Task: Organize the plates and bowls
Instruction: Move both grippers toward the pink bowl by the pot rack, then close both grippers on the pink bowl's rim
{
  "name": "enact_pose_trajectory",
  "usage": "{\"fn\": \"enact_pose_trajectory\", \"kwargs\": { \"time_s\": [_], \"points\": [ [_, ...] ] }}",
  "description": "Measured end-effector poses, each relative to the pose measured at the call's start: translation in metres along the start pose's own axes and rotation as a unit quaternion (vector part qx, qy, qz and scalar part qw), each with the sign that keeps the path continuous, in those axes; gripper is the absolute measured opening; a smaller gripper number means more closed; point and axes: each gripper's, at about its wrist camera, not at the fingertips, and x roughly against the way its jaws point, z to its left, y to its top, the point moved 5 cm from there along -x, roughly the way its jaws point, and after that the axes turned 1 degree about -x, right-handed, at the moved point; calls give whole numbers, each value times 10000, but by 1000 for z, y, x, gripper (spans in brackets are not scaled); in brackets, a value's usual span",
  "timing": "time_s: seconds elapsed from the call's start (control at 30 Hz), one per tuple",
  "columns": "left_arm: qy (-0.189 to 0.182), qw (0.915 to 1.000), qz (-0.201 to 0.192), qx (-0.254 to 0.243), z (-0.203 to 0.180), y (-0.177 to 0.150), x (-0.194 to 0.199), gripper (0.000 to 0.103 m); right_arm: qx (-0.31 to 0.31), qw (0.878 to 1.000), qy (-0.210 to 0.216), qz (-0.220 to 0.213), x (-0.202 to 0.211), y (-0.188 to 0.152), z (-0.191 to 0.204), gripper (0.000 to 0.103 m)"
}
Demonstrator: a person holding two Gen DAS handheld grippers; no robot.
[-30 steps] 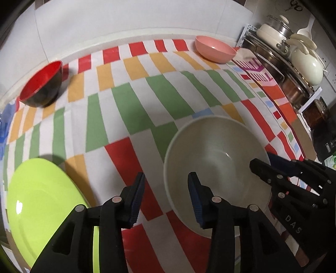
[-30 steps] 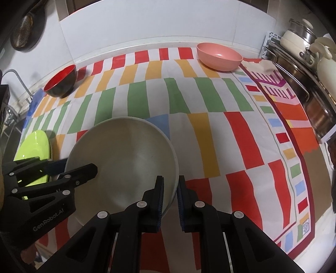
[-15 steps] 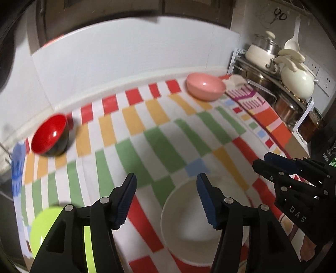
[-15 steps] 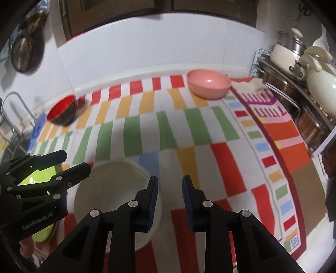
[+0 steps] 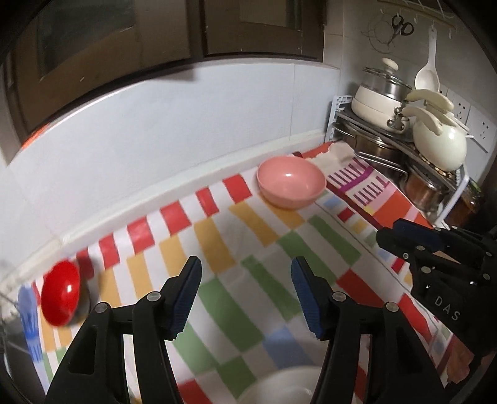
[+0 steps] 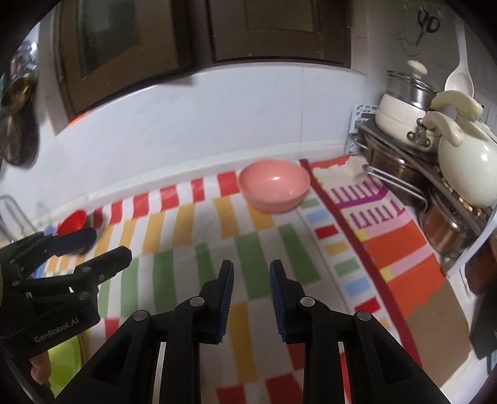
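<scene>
Left to right. Red bowl (image 5: 60, 296) is sitting at the far-left edge of the striped cloth (image 5: 236, 245), tipped on its side with the mouth facing the camera, close to the back wall; a blue utensil (image 5: 29, 314) is lying just left of it.

Left gripper (image 5: 245, 295) is hovering over open cloth, jaws standing well apart, nothing between them. Its body is reading "GenRobot.AI" in the right wrist view (image 6: 77, 245).

White bowl (image 5: 279, 387) is showing only its rim at the bottom edge, below and between the left fingers, not touched. A green plate (image 6: 66, 363) is peeking out under the left gripper at the near-left edge.

Right gripper (image 6: 251, 298) is holding a narrow gap, pads not touching, nothing clamped. "DAS" is showing on its side in the left wrist view (image 5: 403, 236).

Pink bowl (image 5: 291, 181) is sitting upright at the back right, near the wall and the cloth's dark red border.

Middle of the cloth is lying open between the bowls. Right edge is crowded: pot rack (image 5: 382, 149) with stacked pots, a cream kettle (image 5: 439, 141), scissors (image 5: 400, 26) and a white ladle (image 5: 428, 73) hanging above.
</scene>
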Motion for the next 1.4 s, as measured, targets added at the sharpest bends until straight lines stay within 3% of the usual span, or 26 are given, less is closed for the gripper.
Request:
{"fn": "enact_pose_trajectory", "kwargs": {
  "time_s": [0.37,0.67,1.03,1.4],
  "points": [
    [-91,9999,-50,-86,1,52,-64,59,-331,9992,-120,-175,-44,51,-35,25],
    [-71,9998,112,-163,3,78,-122,59,-512,9986,-158,-37,-96,71,-54,25],
    [-69,9987,374,-325,-9,91,-188,59,-777,9967,-178,163,-155,86,-75,25],
    [-120,9974,633,-318,-24,94,-224,52,-828,9956,-367,251,-186,88,-86,25]
  ]
}}
